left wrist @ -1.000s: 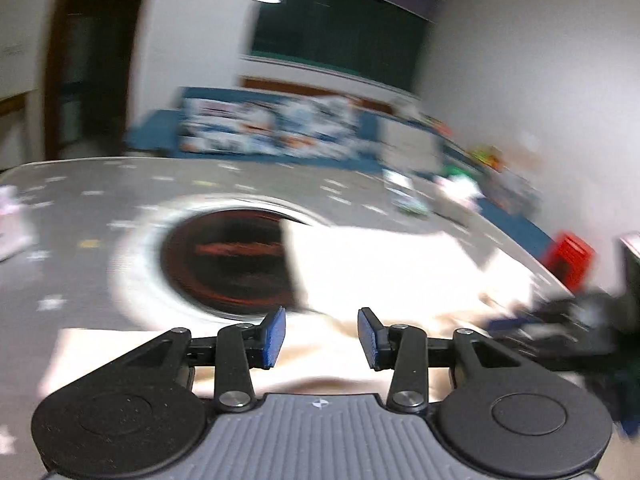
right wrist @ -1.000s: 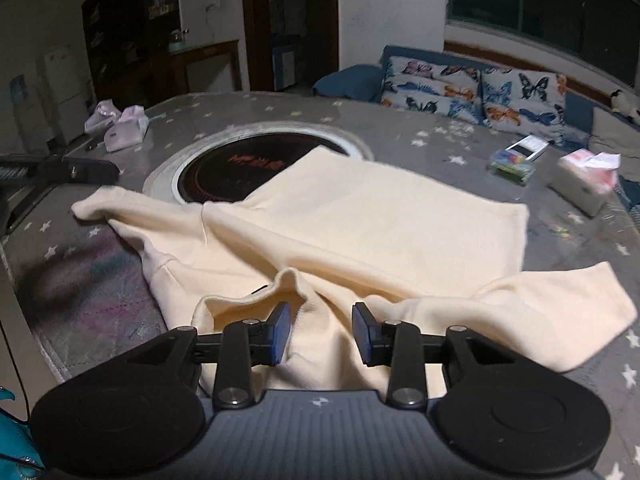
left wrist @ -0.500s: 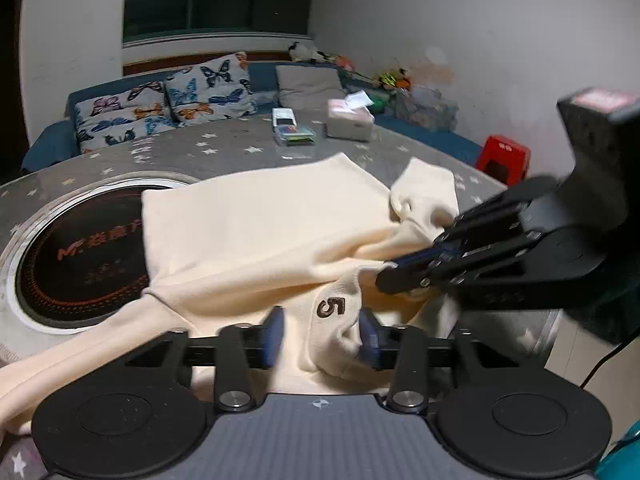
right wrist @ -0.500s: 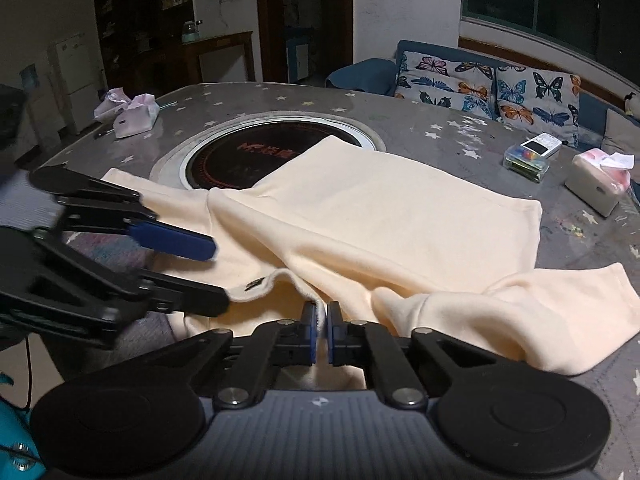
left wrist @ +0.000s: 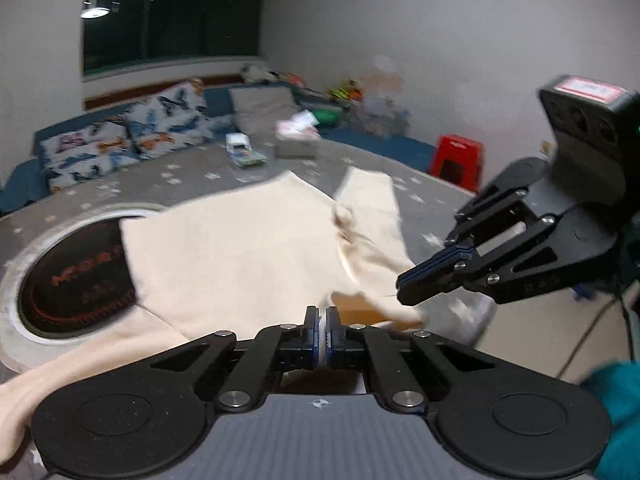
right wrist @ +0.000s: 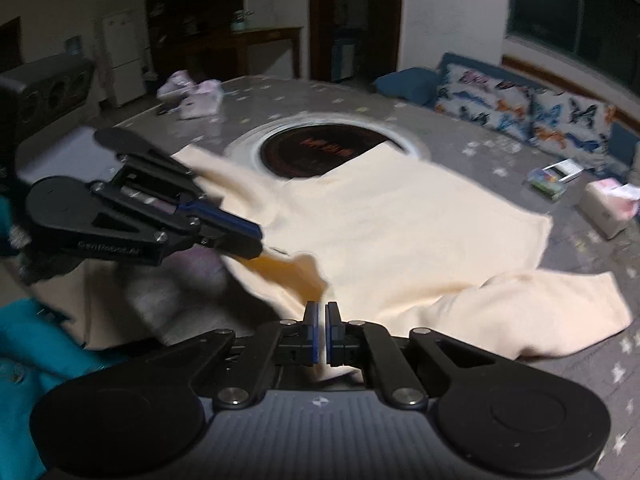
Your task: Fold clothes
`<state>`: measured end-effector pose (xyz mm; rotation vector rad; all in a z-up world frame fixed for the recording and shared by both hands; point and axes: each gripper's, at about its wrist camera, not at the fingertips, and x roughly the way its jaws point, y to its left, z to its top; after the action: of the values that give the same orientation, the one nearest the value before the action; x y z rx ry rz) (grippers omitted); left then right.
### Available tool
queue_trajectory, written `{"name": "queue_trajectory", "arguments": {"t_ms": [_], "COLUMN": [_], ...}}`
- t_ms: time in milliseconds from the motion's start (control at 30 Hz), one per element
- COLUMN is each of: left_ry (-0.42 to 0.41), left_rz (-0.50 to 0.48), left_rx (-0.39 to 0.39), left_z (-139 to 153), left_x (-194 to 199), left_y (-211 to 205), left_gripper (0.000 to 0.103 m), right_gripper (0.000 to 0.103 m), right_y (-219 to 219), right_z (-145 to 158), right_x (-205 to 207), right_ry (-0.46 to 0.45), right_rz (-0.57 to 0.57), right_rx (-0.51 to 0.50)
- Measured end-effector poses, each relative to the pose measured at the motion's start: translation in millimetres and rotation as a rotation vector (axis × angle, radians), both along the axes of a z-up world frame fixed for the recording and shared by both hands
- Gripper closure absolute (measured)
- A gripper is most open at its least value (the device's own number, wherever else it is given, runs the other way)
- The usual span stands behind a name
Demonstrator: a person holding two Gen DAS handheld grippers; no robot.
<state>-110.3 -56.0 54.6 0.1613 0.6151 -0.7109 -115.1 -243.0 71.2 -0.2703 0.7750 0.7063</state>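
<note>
A cream sweatshirt (left wrist: 240, 248) lies spread on the grey star-patterned table (left wrist: 200, 168), partly over a round black hob (left wrist: 72, 276). My left gripper (left wrist: 322, 318) is at its near edge, jaws closing tight on a fold of cream fabric. In the right wrist view, that left gripper (right wrist: 258, 242) comes in from the left, pinching the raised edge of the sweatshirt (right wrist: 400, 232). My right gripper (right wrist: 322, 314) is shut on the same near edge a short way along. From the left wrist view, the right gripper (left wrist: 402, 290) enters from the right with fabric at its tips.
A tissue box (right wrist: 604, 208) and a small box of coloured items (right wrist: 554, 176) sit on the far right of the table, a pink tissue pack (right wrist: 198, 100) at the far left. A butterfly-cushioned sofa (left wrist: 120, 148) and a red stool (left wrist: 460, 156) stand beyond. A teal sleeve (right wrist: 24, 340) shows.
The left gripper swung round to the sweatshirt's near edge and closed on it. The right gripper closed on the edge first. Both now hold the edge raised off the table.
</note>
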Motion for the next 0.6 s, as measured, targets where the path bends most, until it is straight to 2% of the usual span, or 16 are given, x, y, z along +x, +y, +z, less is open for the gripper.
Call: {"name": "queue_trajectory", "arguments": {"t_ms": [67, 167, 300, 467, 600], "left_ry": [0.026, 0.008, -0.028, 0.04, 0.086], "left_rz": [-0.023, -0.012, 0.068, 0.104, 0.085], "left_rx": [0.023, 0.019, -0.024, -0.044, -0.037], "left_z": [-5.6, -1.8, 12.0, -4.4, -21.5], "left_x": [-0.9, 1.8, 22.1, 59.0, 69.8], "left_y": [-1.2, 3.1, 8.8, -11.5, -29.3], "left_gripper": [0.099, 0.097, 0.097, 0.096, 0.096], "right_gripper": [0.1, 0.1, 0.094, 0.092, 0.09], "right_y": [1.4, -3.3, -18.5, -35.2, -48.1], "right_z": [-6.2, -4.3, 7.0, -0.2, -15.2], "right_x": [-4.4, -2.4, 12.9, 50.1, 74.1], "right_ry": [0.022, 0.018, -0.034, -0.066, -0.054], "right_rz": [0.011, -0.016, -0.107, -0.254, -0.334], "right_rx": [-0.015, -0.011, 0.005, 0.006, 0.025]}}
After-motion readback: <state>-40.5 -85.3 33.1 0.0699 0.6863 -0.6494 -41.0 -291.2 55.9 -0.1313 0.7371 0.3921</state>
